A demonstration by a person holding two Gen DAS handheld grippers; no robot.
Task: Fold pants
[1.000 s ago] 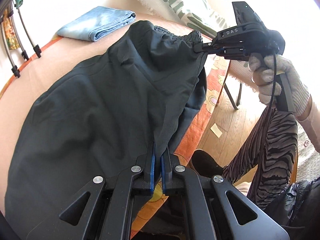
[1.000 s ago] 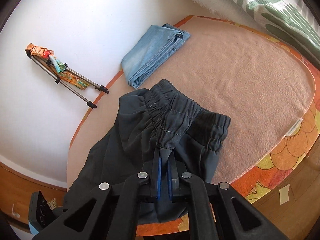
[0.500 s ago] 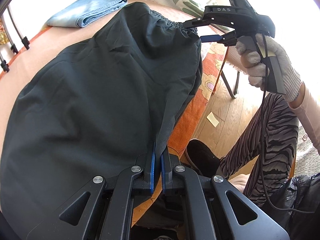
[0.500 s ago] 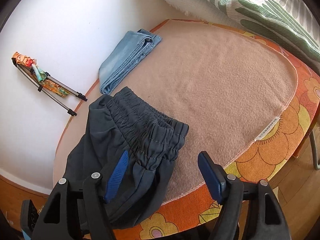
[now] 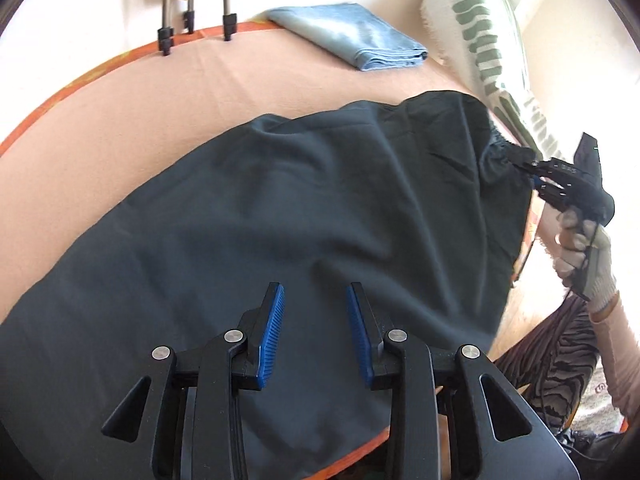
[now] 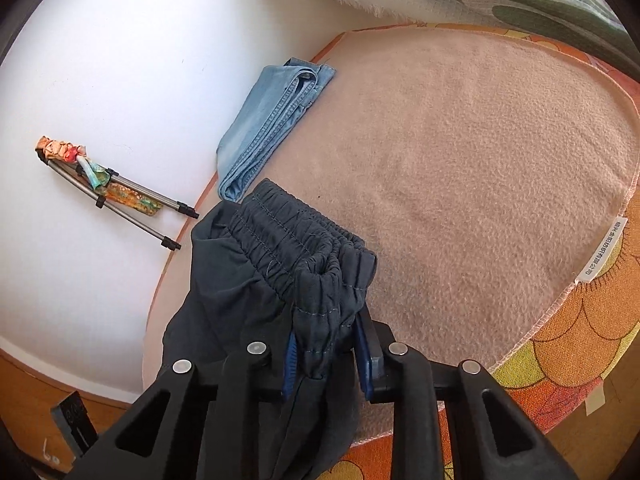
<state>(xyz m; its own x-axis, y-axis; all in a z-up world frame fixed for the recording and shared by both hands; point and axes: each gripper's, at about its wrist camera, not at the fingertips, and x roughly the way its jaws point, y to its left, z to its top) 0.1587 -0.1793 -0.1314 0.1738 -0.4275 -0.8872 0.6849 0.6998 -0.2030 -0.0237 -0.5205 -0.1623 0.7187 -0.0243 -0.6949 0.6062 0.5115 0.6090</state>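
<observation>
Dark grey pants (image 5: 304, 208) lie spread across the pink blanket (image 5: 168, 92) on the round table. My left gripper (image 5: 315, 300) is open, its blue pads apart just above the pants' leg fabric, holding nothing. My right gripper (image 6: 326, 344) has the bunched elastic waistband (image 6: 316, 268) between its blue pads, the jaws partly closed around it. In the left wrist view the right gripper (image 5: 524, 164) sits at the waistband end, at the table's right edge.
Folded light-blue jeans (image 5: 352, 40) (image 6: 268, 120) lie at the far side of the blanket. A green-patterned cushion (image 5: 484, 48) rests at the right. Metal tripod legs (image 5: 192, 4) (image 6: 120, 196) stand by the white wall. The orange flowered table edge (image 6: 560, 340) borders the blanket.
My left gripper let go of the pants and opened above the fabric. My right gripper opened, then closed in again around the waistband. The pants now lie flatter.
</observation>
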